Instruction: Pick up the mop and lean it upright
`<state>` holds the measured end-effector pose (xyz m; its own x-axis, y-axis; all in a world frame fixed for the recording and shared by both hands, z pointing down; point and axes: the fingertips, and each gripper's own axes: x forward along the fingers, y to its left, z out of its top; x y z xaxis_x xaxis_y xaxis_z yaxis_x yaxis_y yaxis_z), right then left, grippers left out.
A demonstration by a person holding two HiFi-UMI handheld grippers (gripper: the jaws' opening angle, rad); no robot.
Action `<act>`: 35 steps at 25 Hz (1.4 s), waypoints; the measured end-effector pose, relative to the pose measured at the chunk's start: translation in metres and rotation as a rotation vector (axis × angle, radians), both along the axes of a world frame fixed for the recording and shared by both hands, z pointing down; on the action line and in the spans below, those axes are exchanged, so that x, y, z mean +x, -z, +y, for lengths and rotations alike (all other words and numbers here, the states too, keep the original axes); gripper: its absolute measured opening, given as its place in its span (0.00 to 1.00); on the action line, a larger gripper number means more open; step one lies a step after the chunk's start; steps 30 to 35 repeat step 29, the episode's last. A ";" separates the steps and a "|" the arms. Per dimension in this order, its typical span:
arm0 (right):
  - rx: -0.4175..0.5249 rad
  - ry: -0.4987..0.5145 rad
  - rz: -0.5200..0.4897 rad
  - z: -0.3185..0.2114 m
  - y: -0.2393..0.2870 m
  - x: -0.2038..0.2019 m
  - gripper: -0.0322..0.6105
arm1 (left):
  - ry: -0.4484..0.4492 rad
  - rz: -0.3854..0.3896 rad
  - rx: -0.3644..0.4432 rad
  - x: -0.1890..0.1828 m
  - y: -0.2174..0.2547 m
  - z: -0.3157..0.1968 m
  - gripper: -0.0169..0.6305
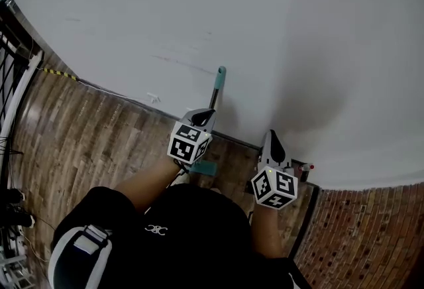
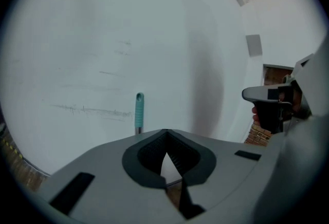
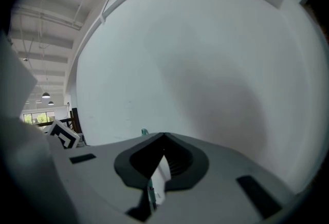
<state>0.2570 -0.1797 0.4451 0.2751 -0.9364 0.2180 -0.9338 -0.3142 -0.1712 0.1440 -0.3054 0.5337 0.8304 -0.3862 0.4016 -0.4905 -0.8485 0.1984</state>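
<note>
Nearly upright against the white wall [image 1: 298, 29], the mop [image 1: 216, 92] is pictured from the head view with its teal-capped handle end [image 1: 220, 72] apparently rested on the wall. Its teal head [image 1: 204, 167] is set down on the wooden floor [image 1: 99, 135], so the long axis is carried steeply from floor to wall.

The left gripper [image 1: 204, 114] is shown just in front of the shaft, its jaws brought fully together with nothing pinched between them. In the left gripper view the handle is found rising just beyond the closed tips and a little to their left, so the shaft is not caught.

The right gripper [image 1: 271, 137] is held well to the right of the mop, also near the wall, with its jaws likewise met at the tips. A pale sliver is glimpsed in the gap behind them, and what it is cannot be told.

The left gripper is judged clearly the nearer of the two. The leaning is judged done, or all but done. Should any correction be wanted, the left jaws would first have to be parted and shifted slightly leftward around the shaft.
</note>
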 end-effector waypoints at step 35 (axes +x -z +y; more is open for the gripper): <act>0.038 0.152 0.018 -0.030 0.004 -0.026 0.07 | 0.018 0.063 0.033 -0.016 0.055 0.030 0.02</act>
